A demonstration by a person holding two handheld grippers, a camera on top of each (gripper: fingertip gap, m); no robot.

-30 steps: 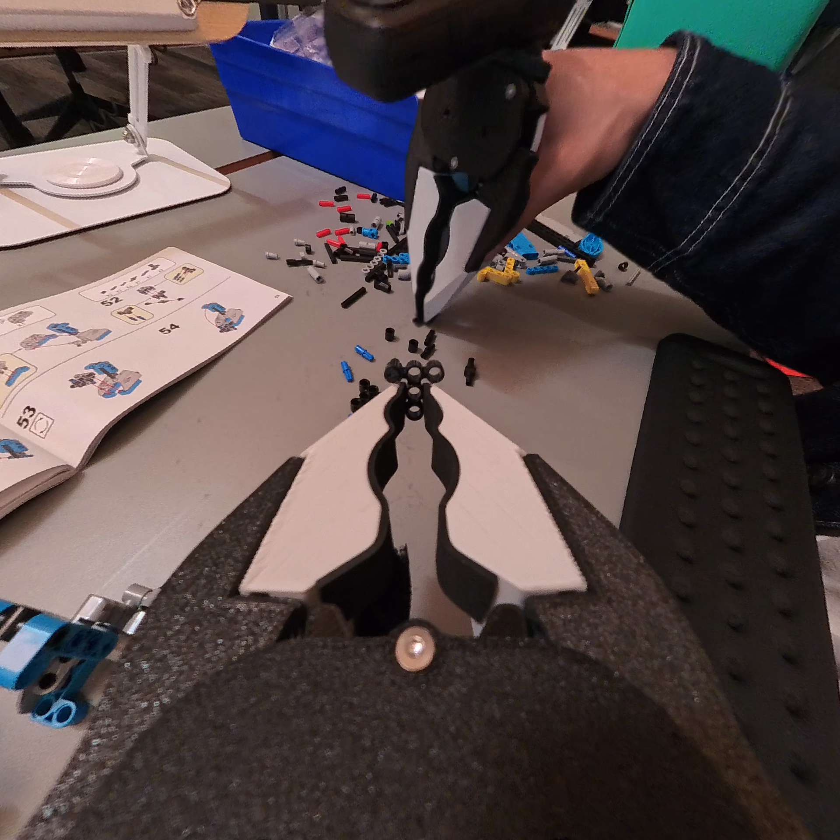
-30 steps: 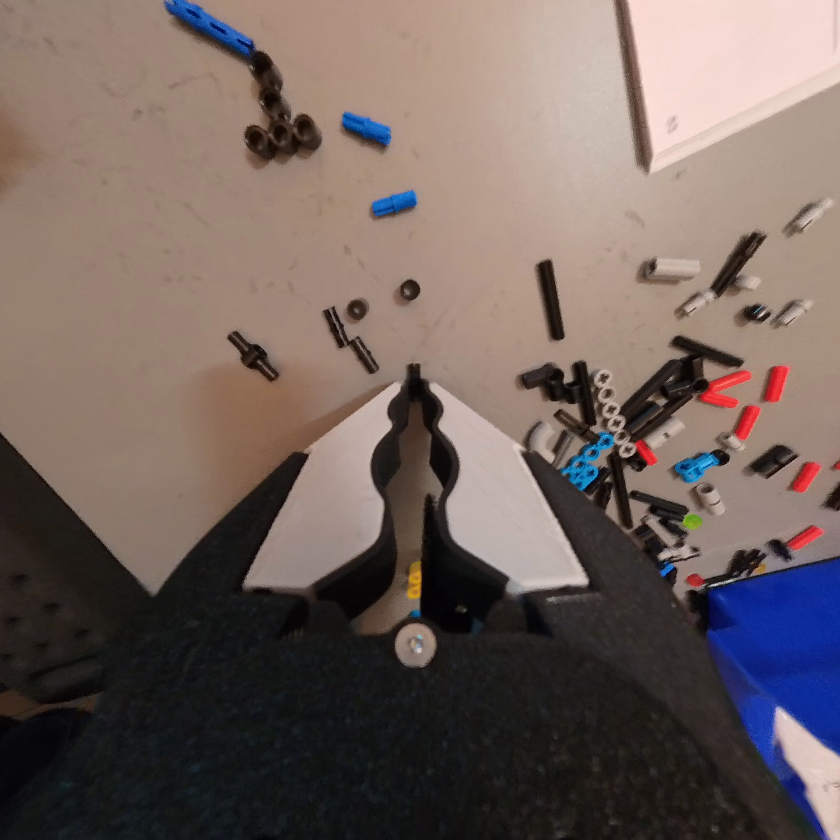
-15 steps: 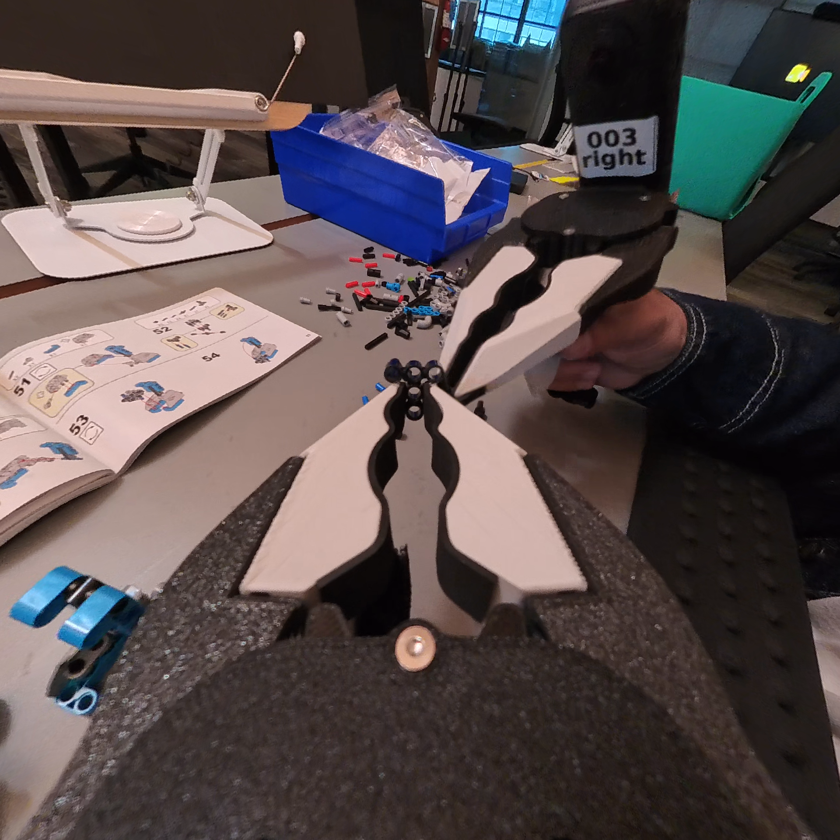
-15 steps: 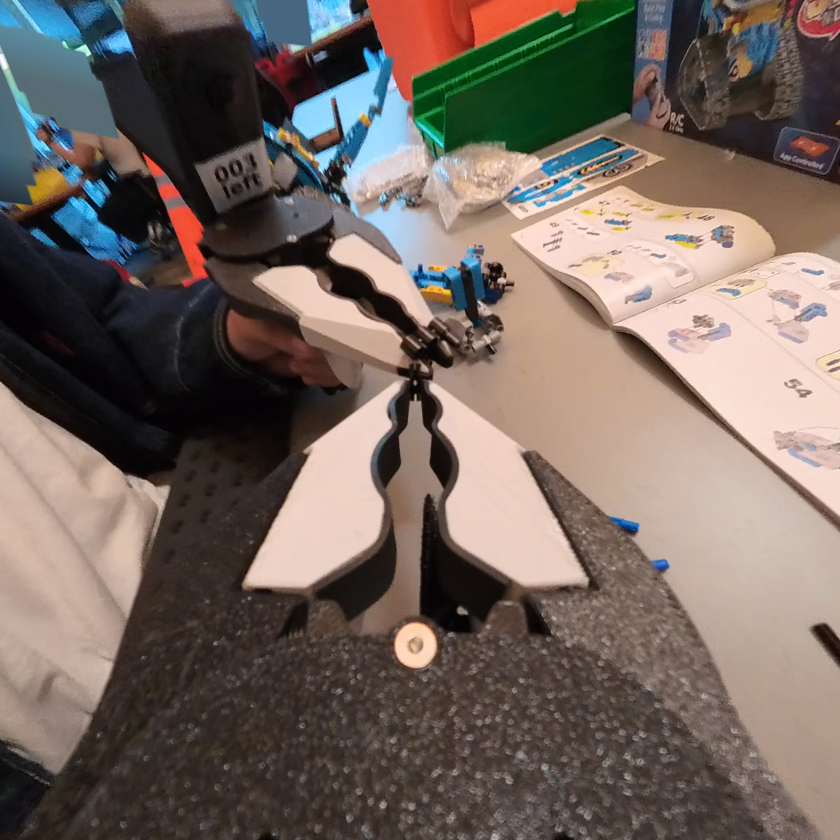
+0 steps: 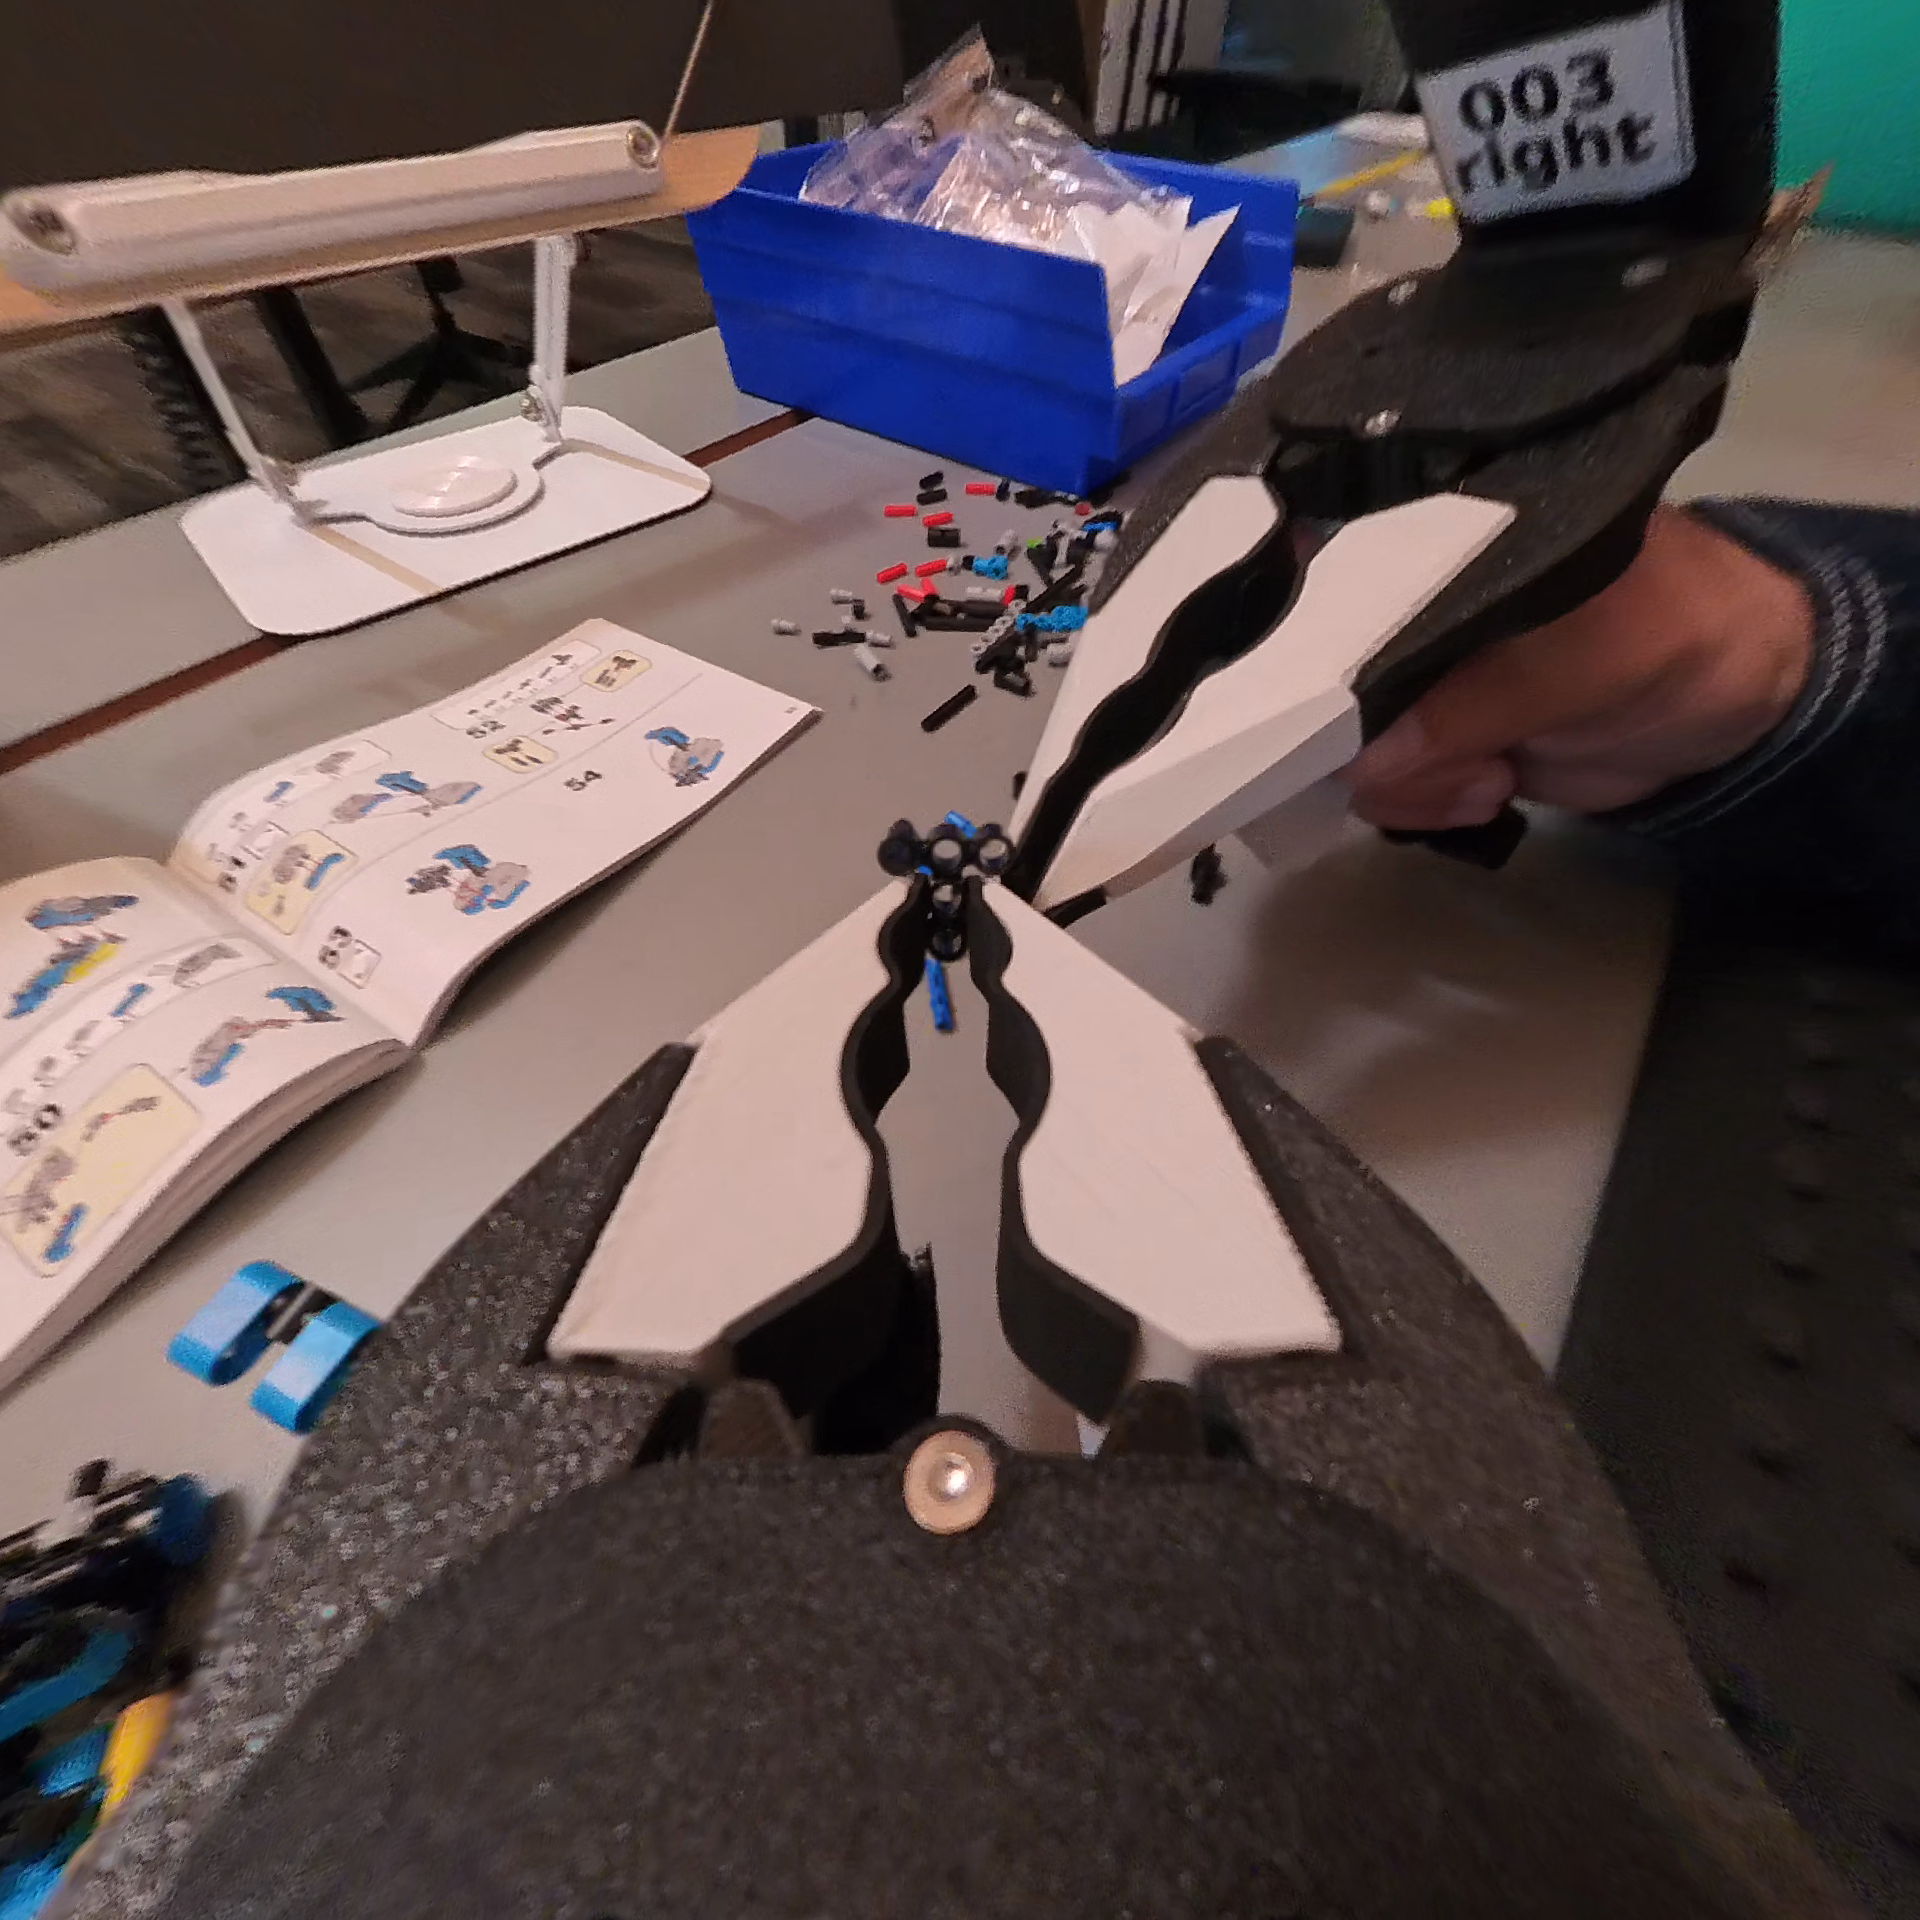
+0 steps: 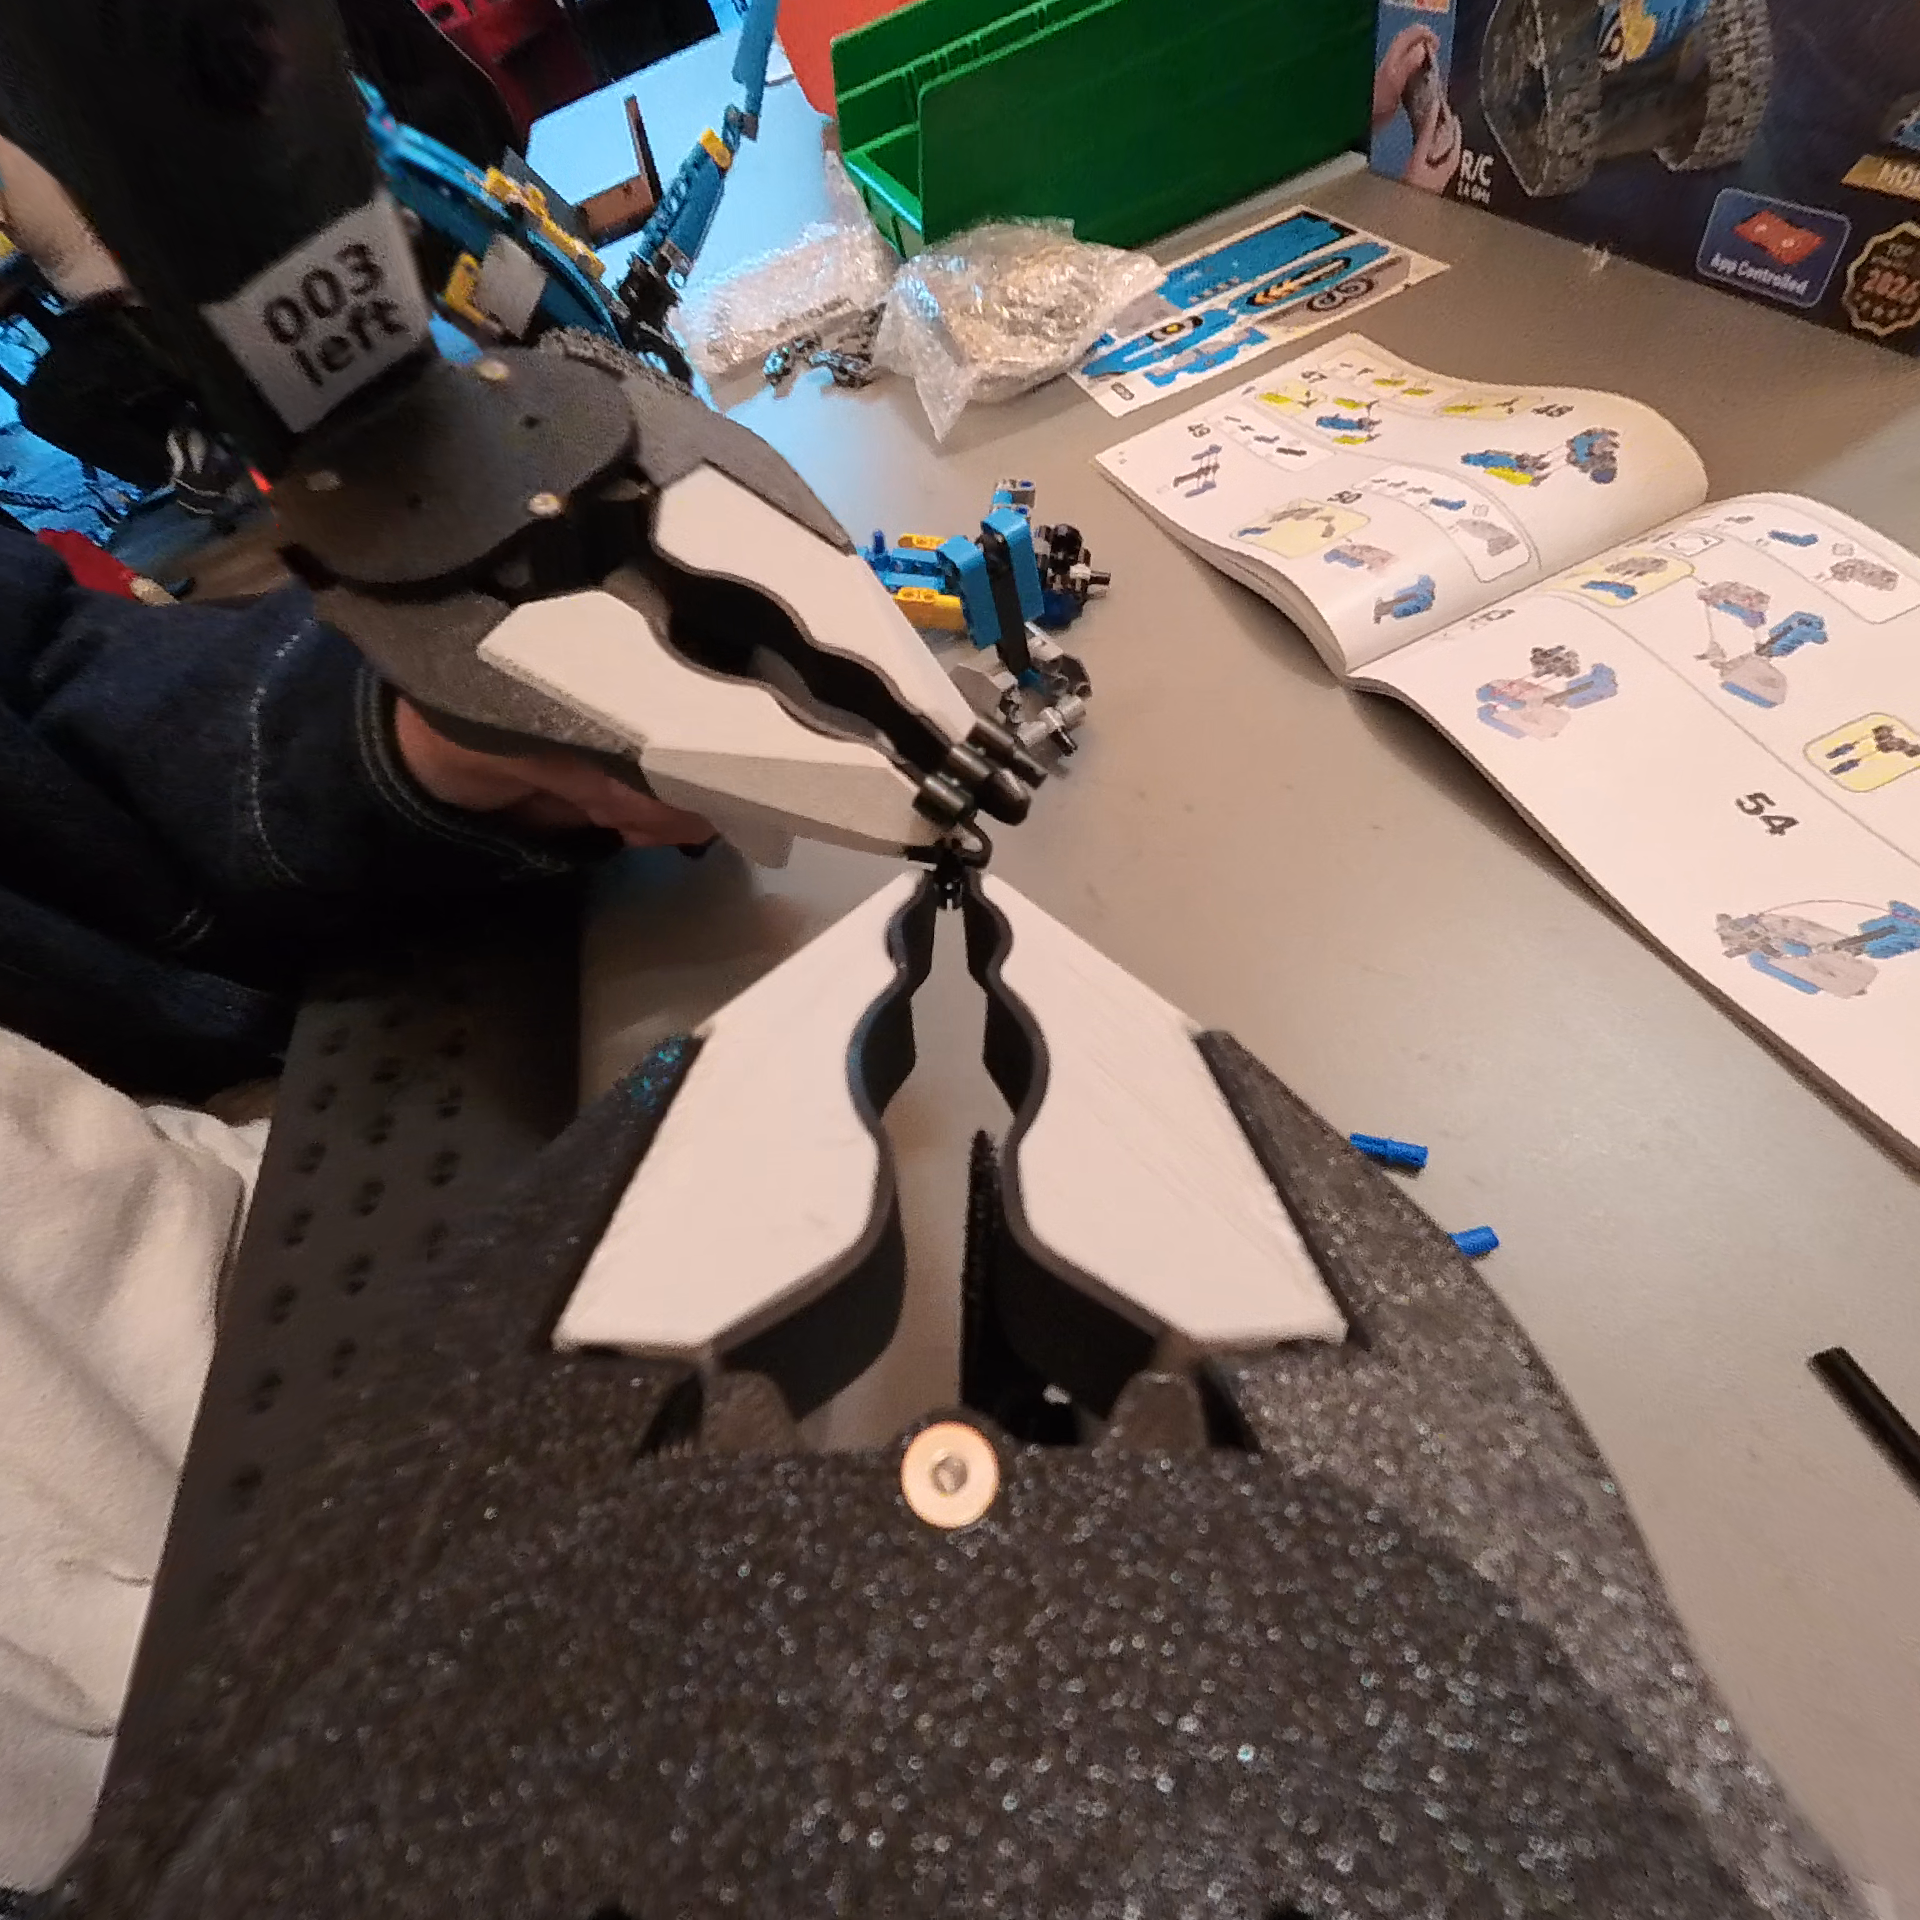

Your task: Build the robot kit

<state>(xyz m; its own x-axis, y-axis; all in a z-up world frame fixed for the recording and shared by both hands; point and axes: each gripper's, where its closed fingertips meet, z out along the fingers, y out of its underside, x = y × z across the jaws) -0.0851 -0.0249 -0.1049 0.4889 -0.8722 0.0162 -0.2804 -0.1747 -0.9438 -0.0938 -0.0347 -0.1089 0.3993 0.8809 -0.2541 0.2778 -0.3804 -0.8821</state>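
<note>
Here both jaws pinch: left gripper (image 5: 943, 896) a black connector (image 5: 943, 854), right gripper (image 6: 948, 891) a black pin (image 6: 948, 871), beside a booklet (image 5: 416, 831).

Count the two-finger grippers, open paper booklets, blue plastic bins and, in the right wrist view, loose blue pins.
Two-finger grippers: 2 (left gripper on black connector, right gripper on black pin)
Open paper instruction booklet: 1
Blue plastic bin: 1
Loose small blue pins: 2
Total: 6

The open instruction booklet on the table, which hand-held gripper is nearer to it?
Left. The left hand-held gripper hangs beside the instruction booklet; the right hand-held gripper sits on the left one's far side from it.
</note>
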